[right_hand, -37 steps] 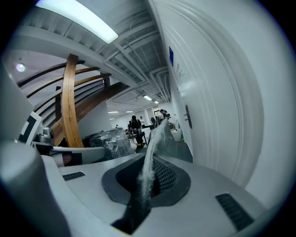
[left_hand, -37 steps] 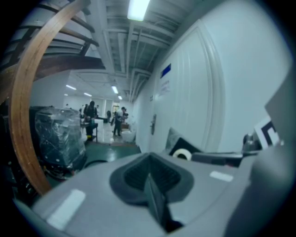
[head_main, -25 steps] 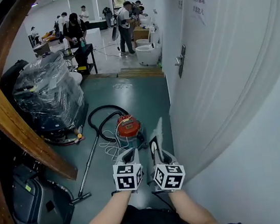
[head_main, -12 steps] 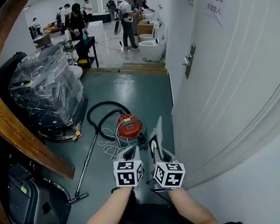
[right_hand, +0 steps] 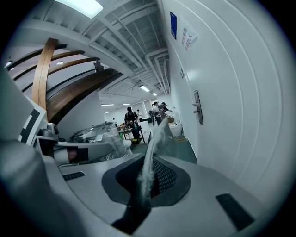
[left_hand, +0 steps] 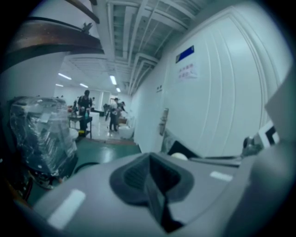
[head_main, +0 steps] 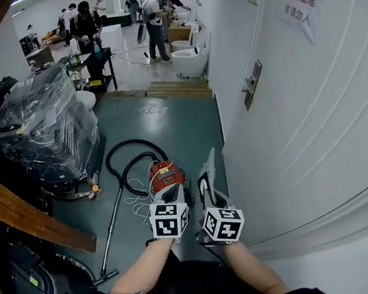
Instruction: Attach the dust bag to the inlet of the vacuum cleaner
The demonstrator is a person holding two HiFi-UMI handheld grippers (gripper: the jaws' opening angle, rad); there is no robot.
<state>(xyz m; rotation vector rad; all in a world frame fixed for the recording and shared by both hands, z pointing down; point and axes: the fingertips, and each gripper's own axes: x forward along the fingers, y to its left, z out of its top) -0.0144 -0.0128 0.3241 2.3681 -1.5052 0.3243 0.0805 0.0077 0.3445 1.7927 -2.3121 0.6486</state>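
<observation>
Dust bag (head_main: 209, 172) is up in front of the person, a pale grey sheet with a black collar, standing on edge out of the right gripper (head_main: 209, 198). In the head view the red vacuum cleaner (head_main: 166, 175) lies on the green floor (head_main: 167, 121) right at the tip of the left gripper (head_main: 171, 194). A second ago there was open floor between them, so the person has closed in. The black hose (head_main: 122, 160) loops behind the vacuum cleaner, and the plastic-wrapped machine (head_main: 49, 128) has slid further to the left of the frame. The door handle (head_main: 251, 84) on the white wall sits lower and nearer than before. Both grippers ride side by side as they did earlier, with the bag still clear of the vacuum cleaner.

Over to the left gripper view: the left gripper (left_hand: 152, 185) has its jaws pressed together with nothing between them. Just beyond it to the right, the black collar of the dust bag (left_hand: 178, 149) peeks in.

Now the right gripper view: the right gripper (right_hand: 143, 185) is clamped down on the dust bag (right_hand: 149, 162). The fuzzy grey edge runs straight up out of the closed jaws, tilting a touch to the right, with the white wall close alongside.
</observation>
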